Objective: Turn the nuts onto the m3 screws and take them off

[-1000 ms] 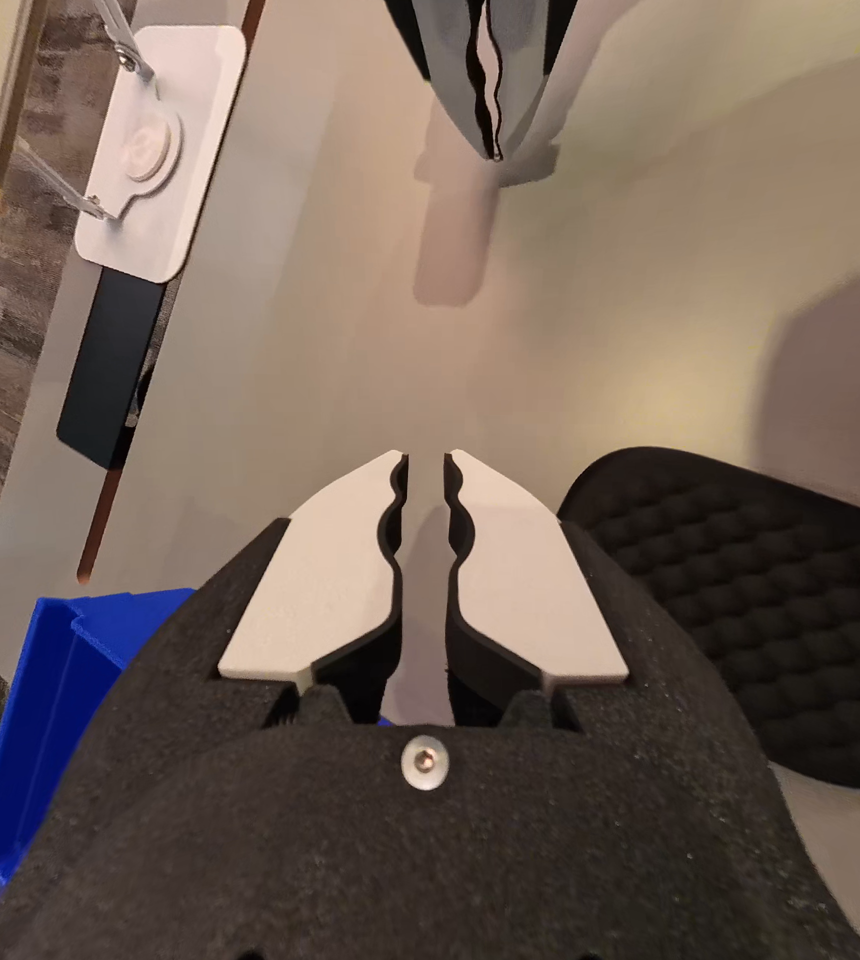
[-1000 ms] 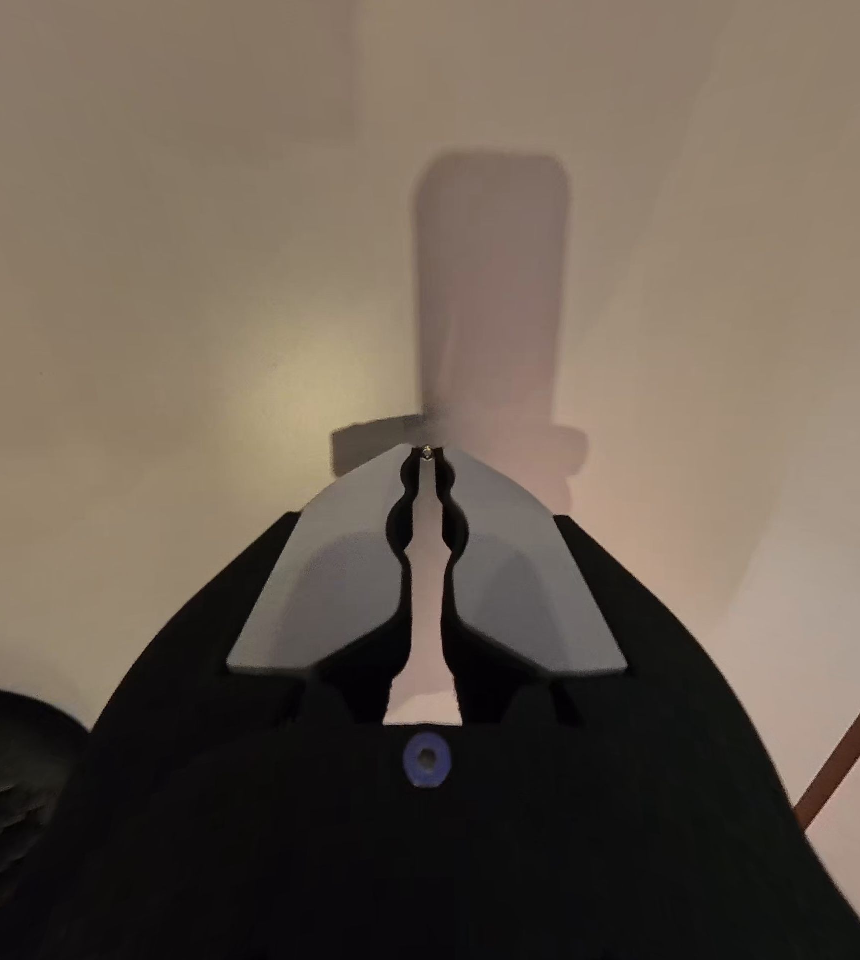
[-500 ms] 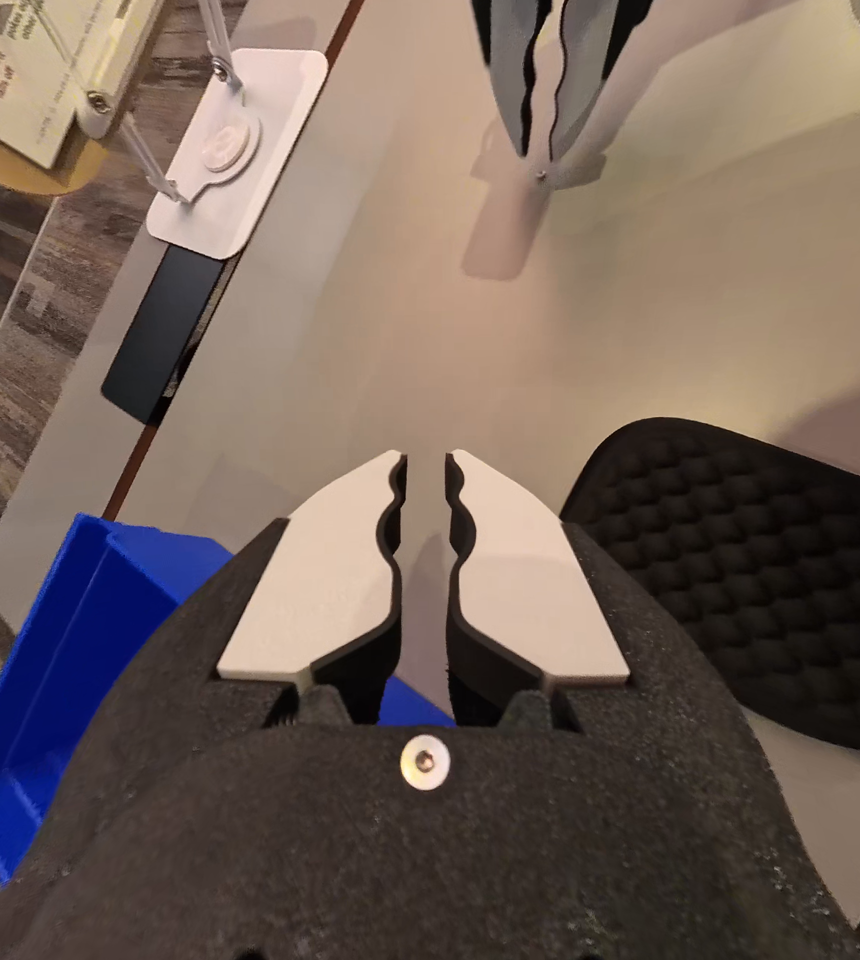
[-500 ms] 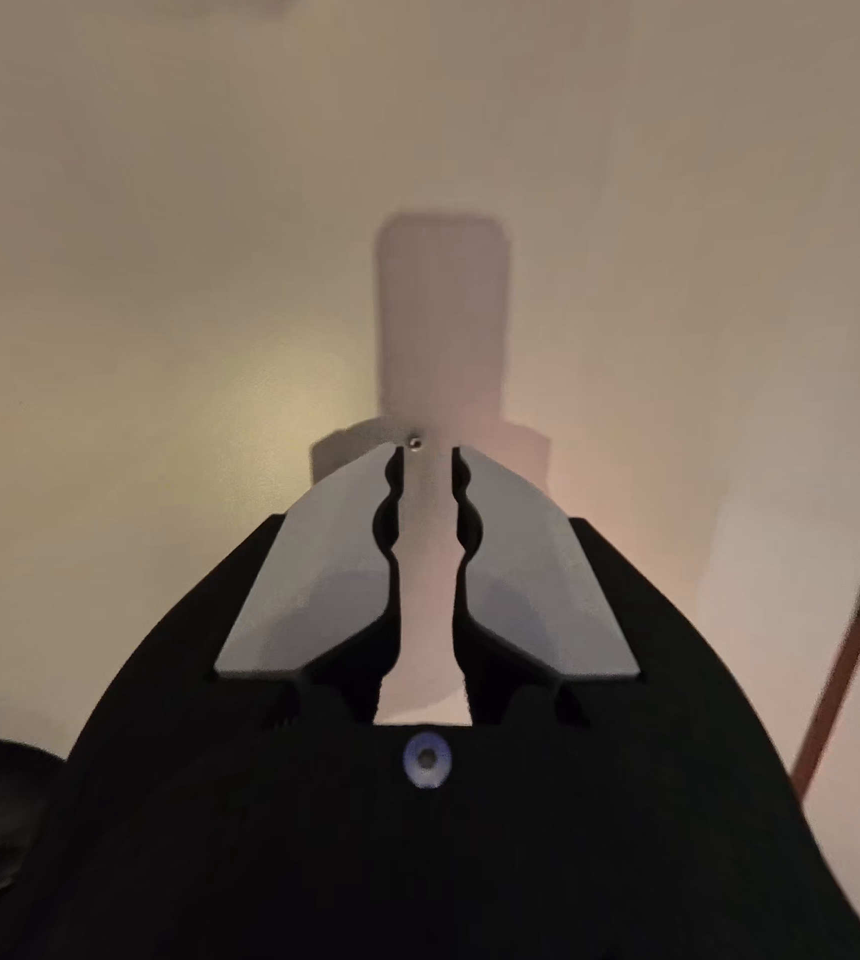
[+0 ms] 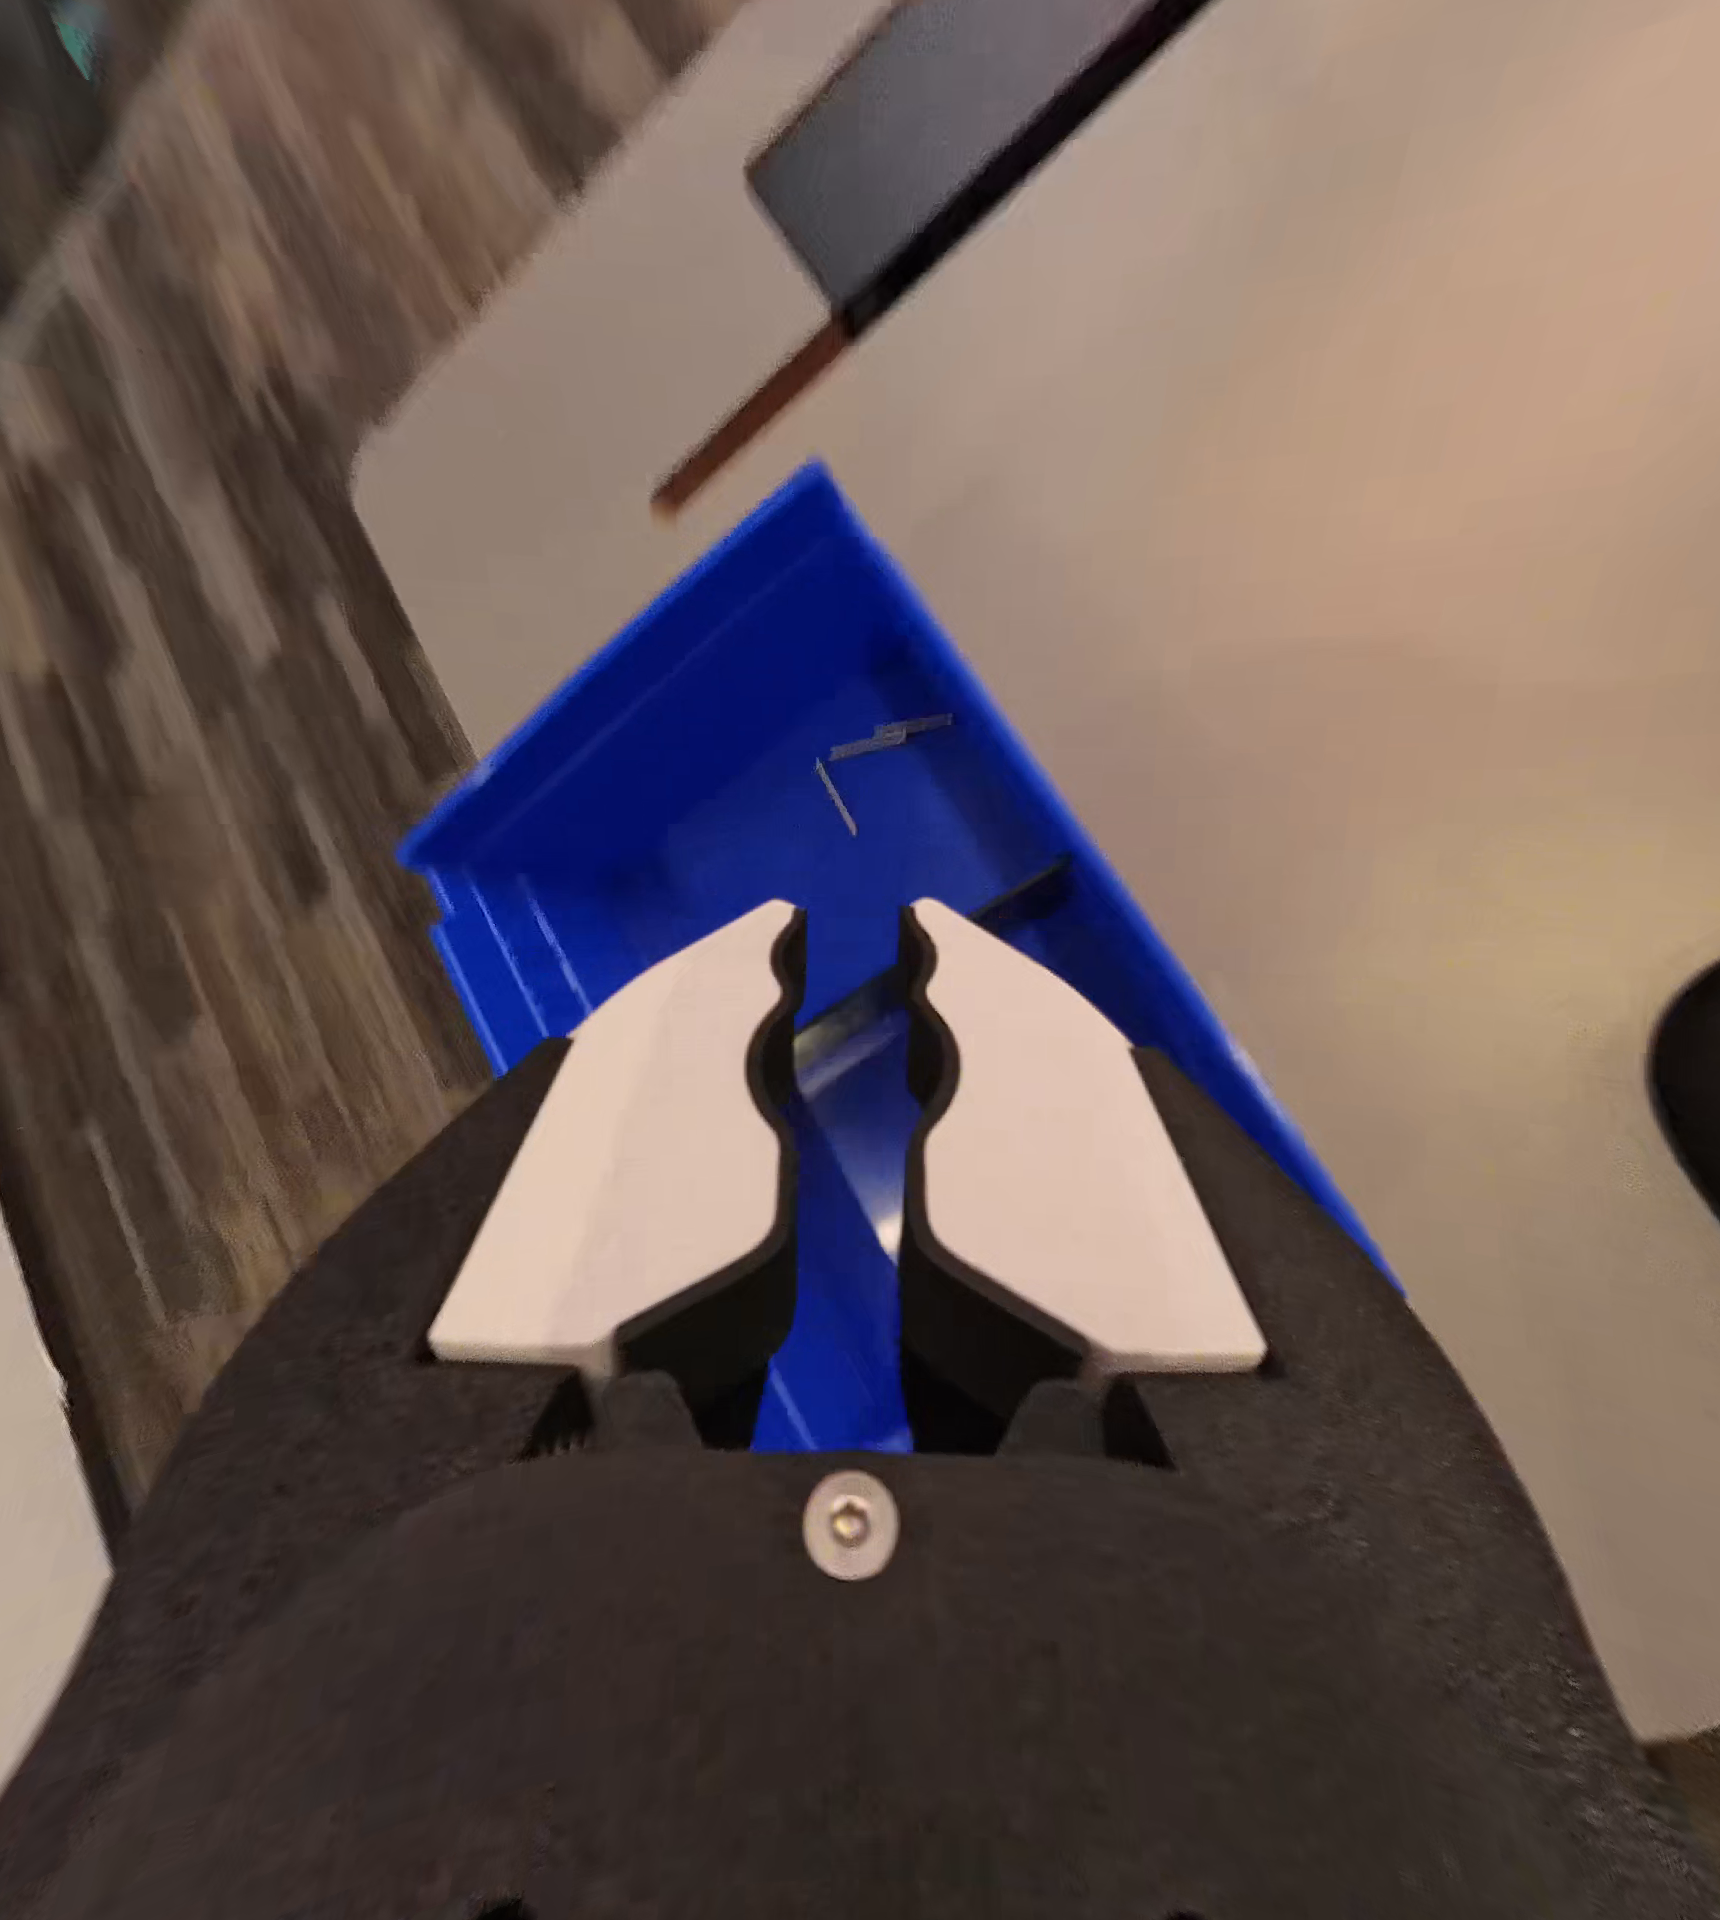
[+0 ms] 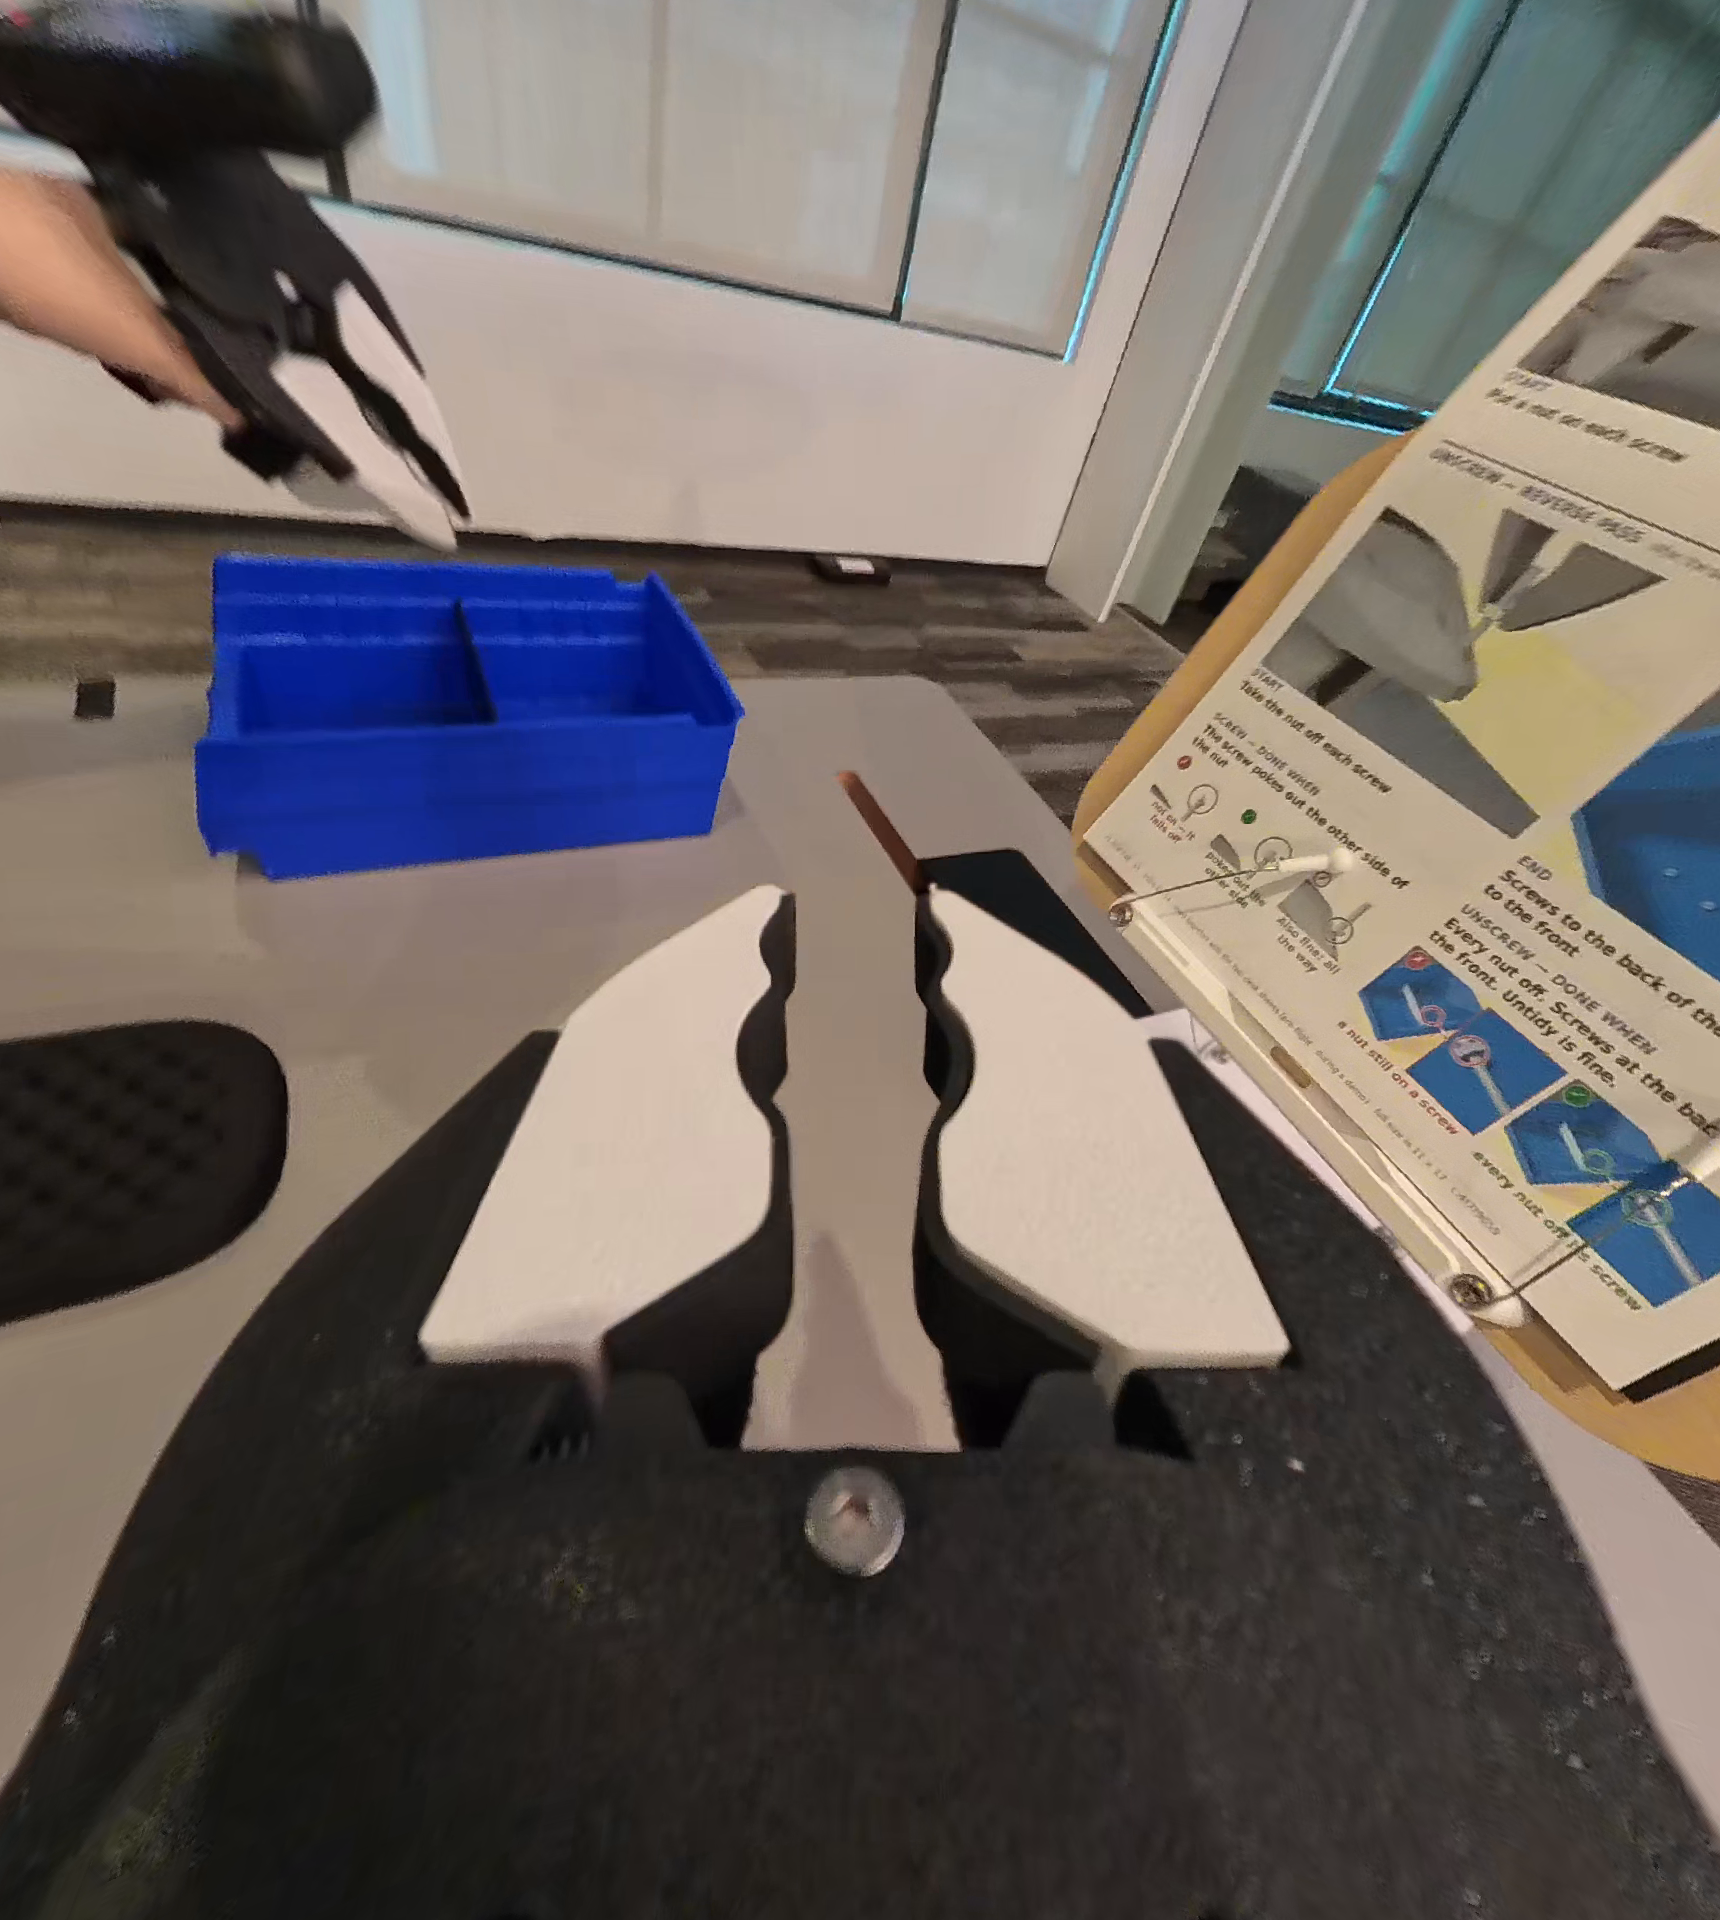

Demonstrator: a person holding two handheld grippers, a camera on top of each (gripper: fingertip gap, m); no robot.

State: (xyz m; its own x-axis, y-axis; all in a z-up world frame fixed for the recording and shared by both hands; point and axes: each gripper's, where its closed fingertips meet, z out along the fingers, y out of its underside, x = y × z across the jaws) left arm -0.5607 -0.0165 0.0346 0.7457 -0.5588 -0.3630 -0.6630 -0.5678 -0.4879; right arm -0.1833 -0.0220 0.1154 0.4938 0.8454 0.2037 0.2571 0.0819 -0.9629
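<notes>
While the left gripper (image 5: 853, 909) hovers over the blue bin (image 5: 690, 717) with jaws narrowly parted and empty, align them on a thin screw (image 5: 835, 798) lying in the far compartment, keeping the empty, slightly parted right gripper (image 6: 854, 909) clear near the table (image 6: 368, 935).

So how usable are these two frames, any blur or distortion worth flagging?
Left wrist view: heavy motion smear on the floor and blue bin, the thin metal pieces inside it only streaks. Right wrist view: sharper, though the left gripper is blurred and wide-angle bending curves the instruction board.
</notes>
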